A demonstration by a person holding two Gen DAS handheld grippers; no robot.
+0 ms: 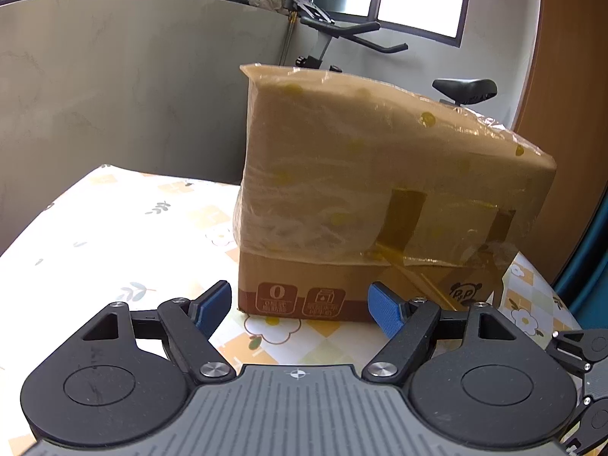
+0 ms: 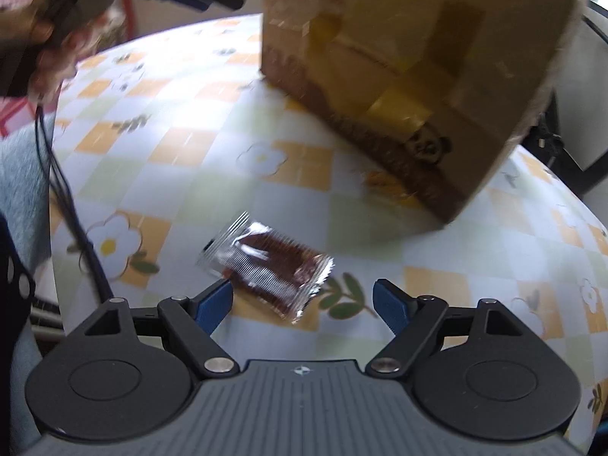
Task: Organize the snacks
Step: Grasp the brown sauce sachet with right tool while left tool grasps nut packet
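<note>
Snack packet: lying at 12 o'clock, just beyond right tool; long axis running 10-to-4.
Right tool: gaping wide, empty.
Left tool: gaping wide, empty, facing cardboard box.

One cardboard box, wrapped in clear film, stands on one flower-patterned worktop; one brown snack packet lies on it. Two handheld grippers, left and right, and one exercise bike complete the count.
</note>
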